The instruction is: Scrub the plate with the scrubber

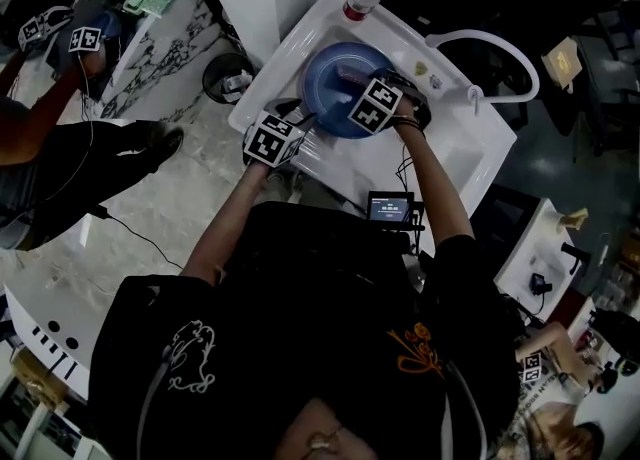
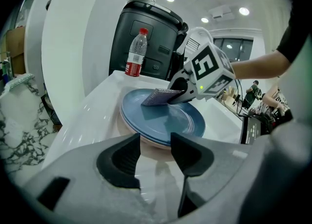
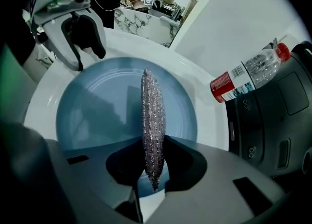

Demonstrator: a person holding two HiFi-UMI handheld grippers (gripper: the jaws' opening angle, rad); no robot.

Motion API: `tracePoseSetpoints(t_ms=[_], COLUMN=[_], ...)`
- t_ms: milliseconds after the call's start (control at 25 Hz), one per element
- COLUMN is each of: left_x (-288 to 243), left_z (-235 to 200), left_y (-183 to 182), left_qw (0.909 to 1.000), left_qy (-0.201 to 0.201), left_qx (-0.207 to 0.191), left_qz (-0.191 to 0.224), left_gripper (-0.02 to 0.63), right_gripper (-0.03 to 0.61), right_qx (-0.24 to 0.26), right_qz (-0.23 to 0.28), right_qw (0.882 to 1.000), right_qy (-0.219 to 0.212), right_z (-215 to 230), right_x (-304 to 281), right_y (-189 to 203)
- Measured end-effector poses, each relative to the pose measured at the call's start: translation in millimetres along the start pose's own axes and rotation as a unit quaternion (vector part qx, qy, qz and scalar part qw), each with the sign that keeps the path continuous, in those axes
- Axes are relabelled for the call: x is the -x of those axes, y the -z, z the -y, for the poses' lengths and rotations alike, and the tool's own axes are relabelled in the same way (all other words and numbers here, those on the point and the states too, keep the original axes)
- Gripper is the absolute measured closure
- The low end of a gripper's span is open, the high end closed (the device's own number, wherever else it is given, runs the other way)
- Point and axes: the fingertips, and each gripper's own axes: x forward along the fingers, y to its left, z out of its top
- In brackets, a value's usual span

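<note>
Gripping the scrubber (image 3: pixel 152 116) edge-on, R gripper (image 3: pixel 153 162) is clenched on its near end, over the plate (image 3: pixel 92 116) lying mid-sink (image 1: pixel 462 153). L gripper (image 2: pixel 155 144) is released and empty at the plate's near rim. Scrubber looks soft and light. Plate looks stiff, slick, breakable; steady it by the rim.

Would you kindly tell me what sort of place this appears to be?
Probably an indoor workspace with washing stations rather than a home kitchen: a white sink with a curved faucet holds the blue plate, and a marble-patterned counter stands beside it with another person at it.
</note>
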Motion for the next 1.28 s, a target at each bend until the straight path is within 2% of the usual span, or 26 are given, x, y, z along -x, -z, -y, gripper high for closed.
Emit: tracePoseSetpoints(t_ms=[480,880,1080,1280], left_x=[0,0,1,-1], left_z=[6,8,9,10], left_y=[5,6,6,6], left_qw=[0.9993,0.9988,0.9988,0.9988], left_qy=[0.008,0.011,0.012,0.012], left_qx=[-0.037,-0.045,-0.045,-0.044], left_qz=[-0.007,-0.013,-0.016,-0.016], left_gripper=[0.442,0.449,0.451,0.451], right_gripper=[0.499,0.499,0.499,0.499], right_qx=[0.037,0.077,0.078,0.048], right_qz=[-0.004,0.0,0.01,0.009], right_qw=[0.997,0.99,0.988,0.993], right_qy=[-0.064,-0.122,-0.131,-0.103], right_z=[-68,-111,-107,-72], right_x=[34,55,55,43], right_y=[6,-2,-2,7])
